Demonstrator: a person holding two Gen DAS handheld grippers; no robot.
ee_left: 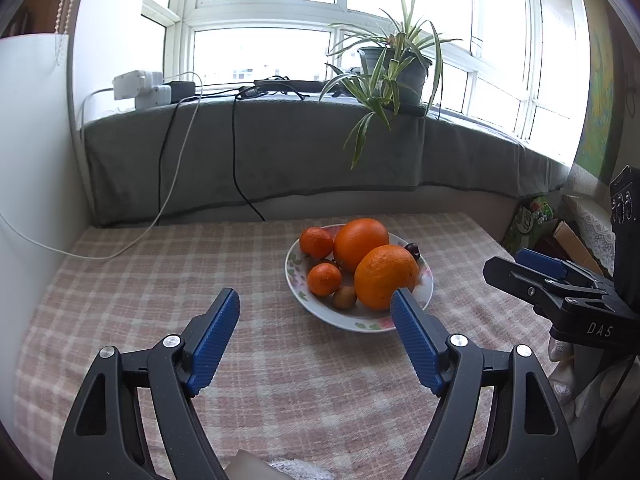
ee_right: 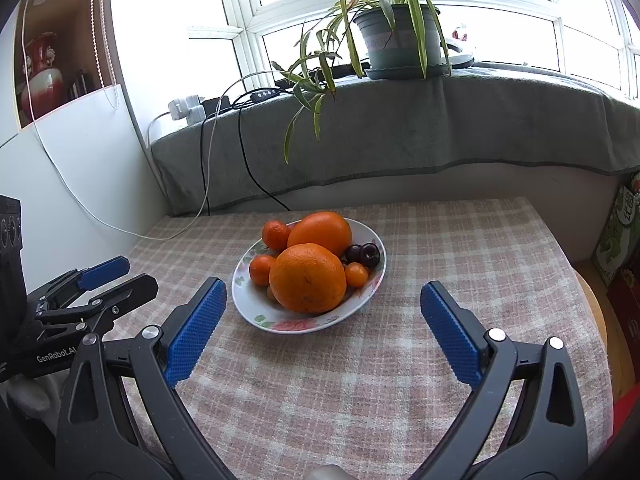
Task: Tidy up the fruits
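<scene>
**Both claws spread, fruit plate ahead**

I hold the left gripper and right gripper spread wide, empty. The floral white ceramic plate sits mid-table on the checked pink cloth, nearer its far edge. I'd take the top large orange squarely, gently. Smaller fruit underneath stays partly hidden.

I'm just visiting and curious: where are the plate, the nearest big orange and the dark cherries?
plate [ee_right: 256, 312]: right wrist view, bare front rim.
nearest big orange [ee_right: 307, 278]: right wrist view, middle of its peel.
dark cherries [ee_right: 369, 255]: right wrist view, on the right-hand cherry.
</scene>
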